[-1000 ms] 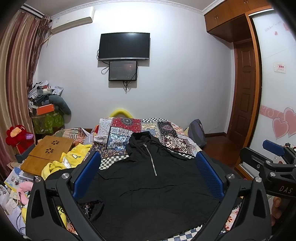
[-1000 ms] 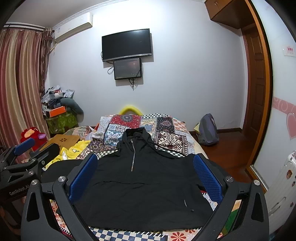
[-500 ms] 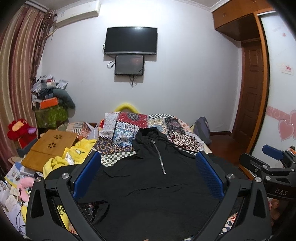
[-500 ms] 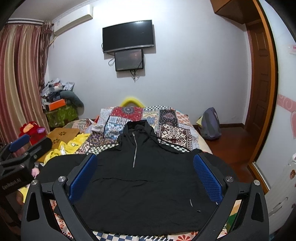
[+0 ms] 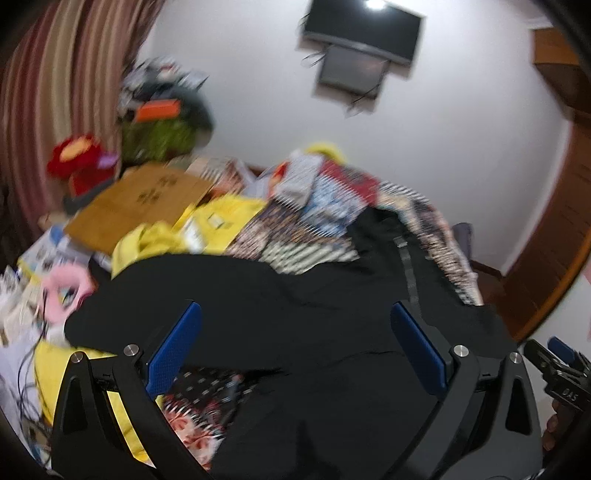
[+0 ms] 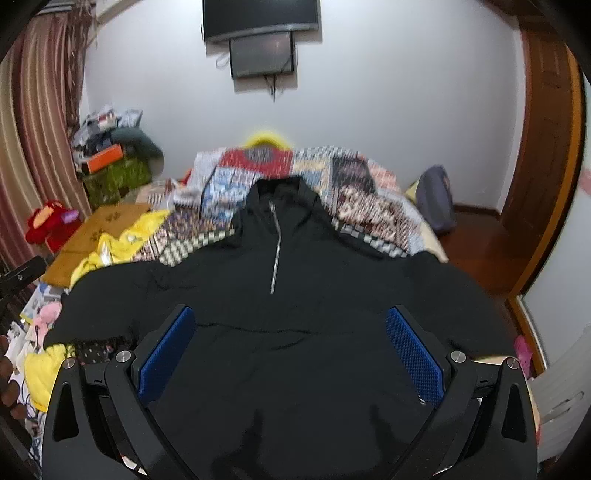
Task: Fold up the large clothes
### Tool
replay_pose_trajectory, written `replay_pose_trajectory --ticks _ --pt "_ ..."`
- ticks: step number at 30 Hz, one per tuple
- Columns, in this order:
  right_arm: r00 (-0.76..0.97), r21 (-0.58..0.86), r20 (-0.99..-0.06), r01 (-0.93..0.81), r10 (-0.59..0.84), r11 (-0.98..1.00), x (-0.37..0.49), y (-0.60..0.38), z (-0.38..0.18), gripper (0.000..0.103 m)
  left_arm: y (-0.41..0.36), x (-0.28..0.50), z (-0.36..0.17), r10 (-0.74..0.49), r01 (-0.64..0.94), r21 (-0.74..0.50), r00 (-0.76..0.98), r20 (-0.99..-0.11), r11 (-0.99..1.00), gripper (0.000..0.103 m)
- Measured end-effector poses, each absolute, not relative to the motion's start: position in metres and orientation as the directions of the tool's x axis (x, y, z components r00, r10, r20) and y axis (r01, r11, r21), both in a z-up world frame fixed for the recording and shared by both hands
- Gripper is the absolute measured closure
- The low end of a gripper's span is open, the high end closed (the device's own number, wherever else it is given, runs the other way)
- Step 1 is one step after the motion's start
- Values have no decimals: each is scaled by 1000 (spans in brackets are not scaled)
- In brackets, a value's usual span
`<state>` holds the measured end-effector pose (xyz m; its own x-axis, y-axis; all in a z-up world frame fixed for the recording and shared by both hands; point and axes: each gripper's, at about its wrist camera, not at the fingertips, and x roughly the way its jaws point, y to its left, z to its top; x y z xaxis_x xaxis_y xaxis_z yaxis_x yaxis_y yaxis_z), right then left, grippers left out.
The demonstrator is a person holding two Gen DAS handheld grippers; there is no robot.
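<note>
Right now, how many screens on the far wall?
2: the large black TV high on the wall, and a smaller screen mounted directly beneath it. Nothing suggests others hidden.

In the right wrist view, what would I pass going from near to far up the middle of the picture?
Black hoodie → its zipper → patchwork bedspread → yellow headboard → small screen → TV.

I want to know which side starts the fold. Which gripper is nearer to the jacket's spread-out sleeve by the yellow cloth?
Left. The left gripper hovers open near that sleeve of the black jacket. The right gripper is open over the jacket's middle, farther away.
</note>
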<state>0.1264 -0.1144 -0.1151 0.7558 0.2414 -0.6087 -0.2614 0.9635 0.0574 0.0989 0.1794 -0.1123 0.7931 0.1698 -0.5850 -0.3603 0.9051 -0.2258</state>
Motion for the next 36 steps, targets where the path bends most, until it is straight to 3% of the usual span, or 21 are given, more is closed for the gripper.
replay_pose_trajectory --ticks 9,16,18,20,25,28,32,36 --pt "669 12 -711 -296 216 955 168 -93 -149 0 265 103 -200 85 -525 -365 650 -755 769 0" --pt "570 30 -792 -320 217 947 196 -79 -174 0 309 97 -247 -32 -566 -481 625 -780 669 0" --pt "535 35 -816 -329 216 944 206 -72 -183 0 321 96 -262 -65 -587 -523 625 -778 618 4" --pt "498 25 -845 -329 196 944 211 -67 -193 0 331 96 -275 -54 -627 -506 596 -801 592 18" --pt "437 9 -882 -355 175 935 214 -60 -207 0 343 101 -290 -74 -623 -544 617 -784 562 20" --pt "425 6 -889 -367 174 930 213 -59 -209 0 348 106 -292 -48 -625 -535 624 -780 569 31" --pt "428 1 -888 -365 169 931 210 -58 -207 0 357 111 -296 -2 -654 -505 610 -792 563 64" --pt "440 -4 -883 -358 165 934 212 -58 -205 0 365 116 -287 21 -665 -474 593 -805 577 86"
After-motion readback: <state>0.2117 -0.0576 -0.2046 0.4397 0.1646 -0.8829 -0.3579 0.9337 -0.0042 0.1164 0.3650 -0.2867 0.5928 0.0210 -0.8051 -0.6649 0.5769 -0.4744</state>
